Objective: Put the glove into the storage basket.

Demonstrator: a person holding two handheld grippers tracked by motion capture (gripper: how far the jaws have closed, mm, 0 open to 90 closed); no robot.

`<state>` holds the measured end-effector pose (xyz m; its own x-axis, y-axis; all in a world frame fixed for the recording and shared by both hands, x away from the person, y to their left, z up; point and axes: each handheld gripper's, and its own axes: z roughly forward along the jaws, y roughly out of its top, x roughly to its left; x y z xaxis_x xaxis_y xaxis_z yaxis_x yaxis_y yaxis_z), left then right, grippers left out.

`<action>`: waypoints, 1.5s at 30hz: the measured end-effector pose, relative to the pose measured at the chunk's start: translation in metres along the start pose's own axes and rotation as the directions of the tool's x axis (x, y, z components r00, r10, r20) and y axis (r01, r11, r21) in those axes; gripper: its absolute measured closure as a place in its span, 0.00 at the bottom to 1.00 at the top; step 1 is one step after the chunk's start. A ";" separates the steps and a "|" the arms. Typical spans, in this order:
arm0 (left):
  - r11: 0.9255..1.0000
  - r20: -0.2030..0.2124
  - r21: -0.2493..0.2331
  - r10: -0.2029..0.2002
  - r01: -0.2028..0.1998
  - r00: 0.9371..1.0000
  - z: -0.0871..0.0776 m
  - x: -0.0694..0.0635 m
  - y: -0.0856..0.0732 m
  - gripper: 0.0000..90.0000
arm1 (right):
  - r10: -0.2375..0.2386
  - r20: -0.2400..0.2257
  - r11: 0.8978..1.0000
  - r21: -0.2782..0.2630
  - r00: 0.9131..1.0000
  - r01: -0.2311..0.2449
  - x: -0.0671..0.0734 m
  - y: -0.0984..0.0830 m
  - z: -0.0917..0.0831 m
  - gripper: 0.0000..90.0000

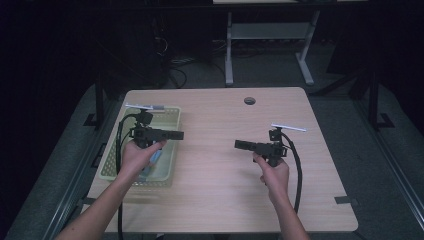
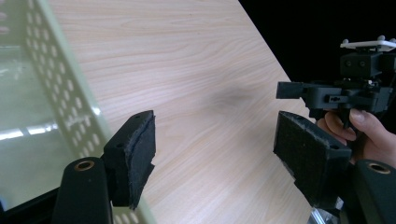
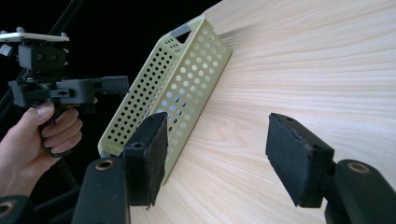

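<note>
we are holding the left gripper (image 1: 177, 135) over the pale green basket (image 1: 170, 116) at the left of the wooden surface (image 1: 220, 165), jaws apart and empty. the right gripper (image 1: 240, 144) is hovering over bare wood, well apart from the basket, jaws likewise apart.

We see 2 forearms coming in from the bottom of the high view, each hand wrapped around a pistol-style grip. Our left hand (image 1: 134, 156) holds the left gripper (image 1: 176, 135) level, its jaws pointing toward the right gripper (image 1: 239, 144), which our right hand (image 1: 274, 175) holds level and aimed back at it, well apart. In each gripper view the 2 black padded jaws stand wide with nothing between them. A cable trails from each gripper back along the forearm, and a grey plate sits on top of each.
</note>
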<state>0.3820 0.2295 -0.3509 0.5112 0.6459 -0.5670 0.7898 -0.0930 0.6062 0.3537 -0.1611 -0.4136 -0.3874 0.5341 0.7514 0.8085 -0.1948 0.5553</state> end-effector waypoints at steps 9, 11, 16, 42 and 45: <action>1.000 0.032 0.001 0.007 -0.007 0.999 0.012 -0.010 -0.003 0.32 | -0.016 0.020 1.000 0.012 1.000 0.016 -0.003 0.000 -0.009 0.42; 1.000 0.040 0.003 0.007 -0.007 0.999 0.015 -0.013 -0.003 0.32 | -0.017 0.022 1.000 0.009 1.000 0.017 -0.006 -0.002 -0.012 0.42; 1.000 0.050 0.012 0.016 -0.016 0.999 0.025 -0.018 -0.005 0.31 | 0.010 0.019 1.000 -0.001 1.000 -0.010 -0.015 -0.005 -0.023 0.41; 0.998 0.117 0.037 0.047 -0.051 0.992 0.067 -0.041 -0.023 0.29 | 0.068 0.069 0.997 -0.034 0.995 -0.065 -0.051 -0.026 -0.069 0.39; 0.998 0.127 0.040 0.044 -0.050 0.991 0.073 -0.043 -0.027 0.29 | 0.073 0.071 0.997 -0.039 0.995 -0.070 -0.056 -0.030 -0.075 0.39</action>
<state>0.3634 0.1495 -0.3838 0.5847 0.5397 -0.6057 0.7762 -0.1550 0.6112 0.3180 -0.2469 -0.4452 -0.2952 0.5752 0.7629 0.8159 -0.2637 0.5145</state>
